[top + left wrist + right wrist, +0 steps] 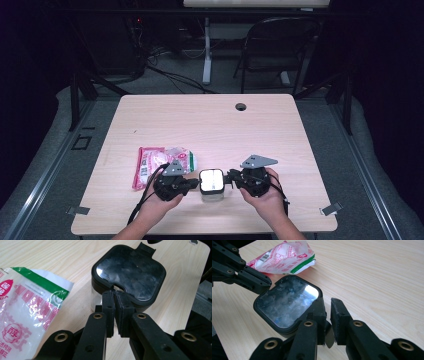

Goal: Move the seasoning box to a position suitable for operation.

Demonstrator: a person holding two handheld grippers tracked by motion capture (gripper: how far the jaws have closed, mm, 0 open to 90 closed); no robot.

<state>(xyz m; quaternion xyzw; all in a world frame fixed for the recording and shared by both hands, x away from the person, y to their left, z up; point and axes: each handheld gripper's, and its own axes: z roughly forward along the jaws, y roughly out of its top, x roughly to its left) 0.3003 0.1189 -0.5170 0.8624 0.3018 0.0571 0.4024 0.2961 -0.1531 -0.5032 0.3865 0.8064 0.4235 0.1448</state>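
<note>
A small clear container with a black, glossy-windowed lid [212, 182] [130, 277] [287, 300] stands near the table's front edge. My left gripper [196, 183] [115, 293] comes at it from the left, its pads pressed together on a small tab at the lid's rim. In the right gripper view the left gripper [265, 283] touches the lid's far corner. My right gripper [229, 179] [327, 302] meets the container from the right with its jaws close together. A shiny tab sits low between its pads. A hand holds each gripper.
A red, white and green plastic food bag [160, 162] [27, 305] [284, 258] lies flat just left of the container, behind the left gripper. The wooden table [210, 120] has a cable hole at the back. A folding chair stands beyond the far edge.
</note>
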